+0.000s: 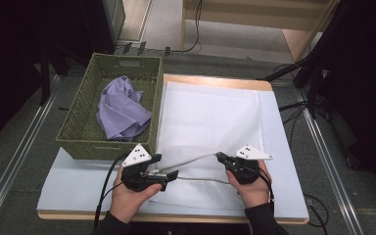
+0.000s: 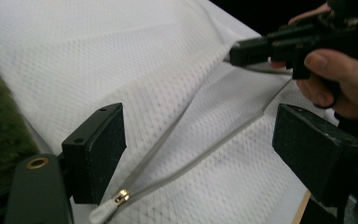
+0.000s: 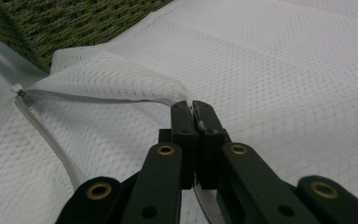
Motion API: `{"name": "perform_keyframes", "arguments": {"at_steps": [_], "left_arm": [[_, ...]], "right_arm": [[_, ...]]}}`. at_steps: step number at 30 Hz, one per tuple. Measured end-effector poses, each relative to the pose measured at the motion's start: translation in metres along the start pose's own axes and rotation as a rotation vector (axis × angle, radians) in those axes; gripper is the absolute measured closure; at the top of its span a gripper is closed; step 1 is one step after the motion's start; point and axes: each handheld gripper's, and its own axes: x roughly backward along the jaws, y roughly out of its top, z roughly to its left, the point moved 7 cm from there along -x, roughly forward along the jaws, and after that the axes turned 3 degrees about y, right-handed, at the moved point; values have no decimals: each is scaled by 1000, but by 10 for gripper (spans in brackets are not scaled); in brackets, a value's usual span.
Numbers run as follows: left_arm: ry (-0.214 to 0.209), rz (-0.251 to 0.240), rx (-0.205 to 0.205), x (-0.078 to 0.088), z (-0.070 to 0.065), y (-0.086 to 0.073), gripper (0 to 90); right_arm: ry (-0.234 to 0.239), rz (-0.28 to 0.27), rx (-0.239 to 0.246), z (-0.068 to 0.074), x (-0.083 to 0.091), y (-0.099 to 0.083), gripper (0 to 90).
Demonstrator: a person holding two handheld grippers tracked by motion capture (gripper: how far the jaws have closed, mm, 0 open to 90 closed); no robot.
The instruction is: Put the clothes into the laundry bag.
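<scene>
A white mesh bag lies flat on the table, just right of a green basket holding a purple cloth. The right gripper pinches the bag's zipper edge, lifting it. The left gripper stands wide with nothing clamped, the zipper pull lying near its left jaw.

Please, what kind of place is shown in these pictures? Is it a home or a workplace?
Probably a lab or a recording studio, not a home. A small table stands on grey carpet with metal floor rails, loose cables run over the floor, and dark curtains hang at both sides.
</scene>
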Motion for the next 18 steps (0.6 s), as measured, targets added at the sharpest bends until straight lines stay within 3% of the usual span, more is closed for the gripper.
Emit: {"name": "perform_keyframes", "arguments": {"at_steps": [7, 10, 12, 14, 18], "left_arm": [[38, -35, -5, 10, 18, 26, 142], [1, -46, 18, 11, 23, 34, 151], [28, -45, 5, 10, 25, 38, 134], [12, -55, 11, 11, 25, 43, 121], [17, -60, 13, 12, 29, 49, 109]], "right_arm": [[5, 2, -4, 0, 0, 0, 892], [6, 4, -1, 0, 0, 0, 892], [8, 4, -2, -1, 1, 0, 892], [10, 5, -4, -1, 1, 0, 892], [13, 2, -3, -1, 2, 0, 892]]}}
